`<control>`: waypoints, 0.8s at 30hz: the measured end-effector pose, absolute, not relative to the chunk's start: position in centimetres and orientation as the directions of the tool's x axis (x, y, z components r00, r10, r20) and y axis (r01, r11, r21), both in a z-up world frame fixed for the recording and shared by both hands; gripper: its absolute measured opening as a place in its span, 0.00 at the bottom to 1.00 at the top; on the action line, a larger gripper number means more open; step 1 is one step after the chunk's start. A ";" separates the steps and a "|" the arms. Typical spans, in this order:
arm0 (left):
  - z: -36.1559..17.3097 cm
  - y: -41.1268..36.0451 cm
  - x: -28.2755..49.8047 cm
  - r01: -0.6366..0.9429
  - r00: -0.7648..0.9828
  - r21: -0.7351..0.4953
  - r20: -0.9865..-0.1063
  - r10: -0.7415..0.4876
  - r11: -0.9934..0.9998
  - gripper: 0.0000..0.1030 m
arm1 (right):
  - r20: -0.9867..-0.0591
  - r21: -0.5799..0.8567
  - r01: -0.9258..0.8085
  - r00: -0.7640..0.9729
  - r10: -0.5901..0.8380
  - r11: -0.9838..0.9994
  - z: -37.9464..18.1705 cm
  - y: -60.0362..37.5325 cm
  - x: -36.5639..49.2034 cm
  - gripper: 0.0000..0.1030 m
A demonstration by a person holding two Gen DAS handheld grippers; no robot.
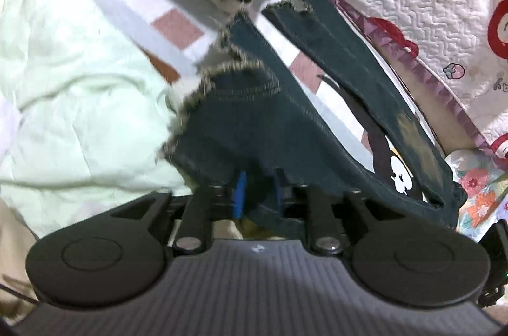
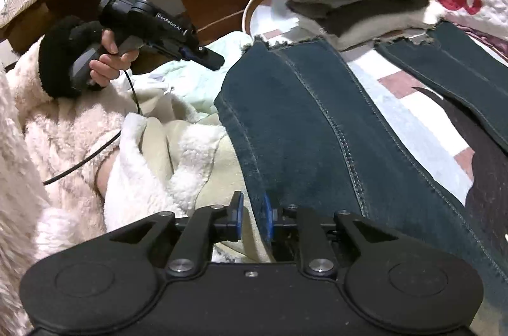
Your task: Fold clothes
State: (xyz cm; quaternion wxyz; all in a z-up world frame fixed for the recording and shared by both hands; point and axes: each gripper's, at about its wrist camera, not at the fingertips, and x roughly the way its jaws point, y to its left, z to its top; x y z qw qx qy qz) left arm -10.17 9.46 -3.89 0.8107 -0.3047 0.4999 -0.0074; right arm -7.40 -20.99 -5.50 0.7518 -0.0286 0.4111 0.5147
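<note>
**Right wrist view.** Nearest the lens, the right gripper (image 2: 252, 212) is sitting low at the near edge of the jeans (image 2: 301, 120). Its blue-padded fingers (image 2: 237, 210) are standing a narrow gap apart. The denim edge is running up against the right-hand finger, with pale fleece (image 2: 158, 164) showing in the gap. Whether the pads are actually pinching cloth cannot be told. This placement probably serves to take the waist end, the heavier part, as the anchor for a fold.

Ahead of the fingers, the jeans are lying flat on the chequered bed cover (image 2: 397, 88). The two legs are spreading apart towards frayed hems. Beyond the hems, a stack of folded clothes (image 2: 349, 3) is resting, presumably kept there to leave the working area free.

Up and to the left of the fingers, the left hand (image 2: 108, 60) is holding the left gripper (image 2: 209, 58) in the air. Its tip is just beside the near leg's outer edge.

**Left wrist view.** Denim is lying across and between the fingers (image 1: 243, 193), blurred by motion. They are close together, but a firm clamp cannot be confirmed. A frayed hem is curling just ahead of them, which suggests the leg end is being brought over. To the left of the fingers, a pale green cloth (image 1: 70, 66) is lying crumpled. To the right, a white quilt (image 1: 428, 3) with red motifs is bordering the work.
</note>
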 end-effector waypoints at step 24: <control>0.1 -7.4 -9.5 0.615 0.468 -0.043 -0.783 -0.409 0.787 0.59 | -0.578 0.271 -0.661 0.469 0.667 0.700 -3.4 -21.6 -7.0 0.06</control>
